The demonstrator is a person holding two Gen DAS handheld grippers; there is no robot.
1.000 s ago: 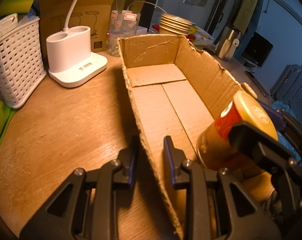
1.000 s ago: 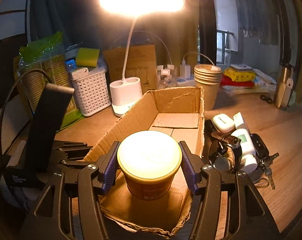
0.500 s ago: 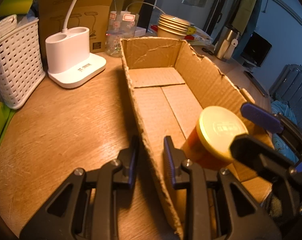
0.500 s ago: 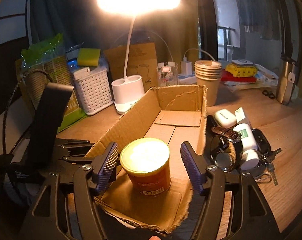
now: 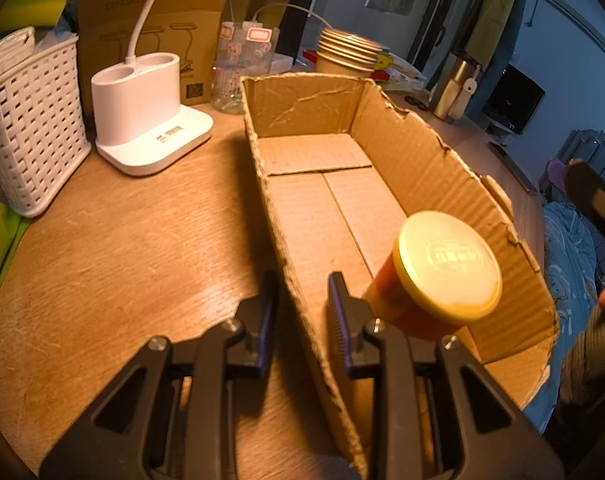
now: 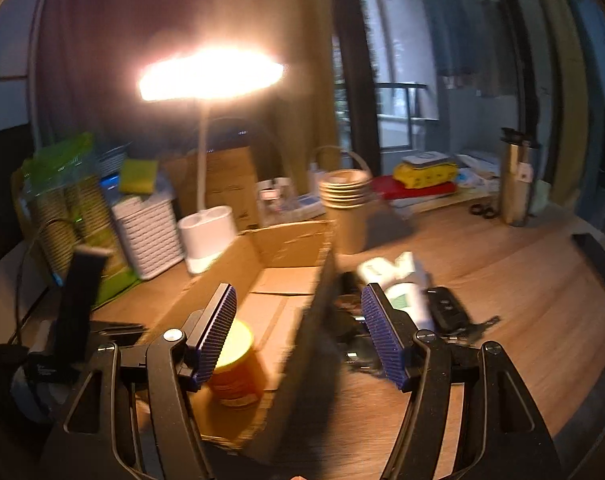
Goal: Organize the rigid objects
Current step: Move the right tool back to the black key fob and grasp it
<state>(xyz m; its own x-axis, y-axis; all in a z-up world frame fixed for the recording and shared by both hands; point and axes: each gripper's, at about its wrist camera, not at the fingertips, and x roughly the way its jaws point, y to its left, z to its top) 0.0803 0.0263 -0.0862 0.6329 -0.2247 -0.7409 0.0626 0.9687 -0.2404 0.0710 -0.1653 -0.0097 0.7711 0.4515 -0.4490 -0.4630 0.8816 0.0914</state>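
A long open cardboard box [image 5: 422,168] lies on the wooden desk. Inside its near end stands an orange can with a yellow lid [image 5: 442,272], free of any grip. My left gripper [image 5: 302,308] is shut on the box's left wall, one pad on each side. In the right wrist view, my right gripper [image 6: 300,332] is open and empty above the box's right wall [image 6: 314,304]. The can [image 6: 238,364] sits low behind its left finger. Beyond its right finger lie a white bottle [image 6: 406,292] and a black car key [image 6: 446,308], both blurred.
A white lamp base [image 5: 142,120] and a white woven basket [image 5: 26,128] stand left of the box. A stack of paper cups [image 6: 344,196] is behind it. A metal flask [image 6: 516,184] and a dark phone [image 6: 598,256] are at the right of the desk.
My right gripper opened and let go of the can, which now stands upright in the box. It then lifted and swung to the right. My left gripper kept still on the box wall.
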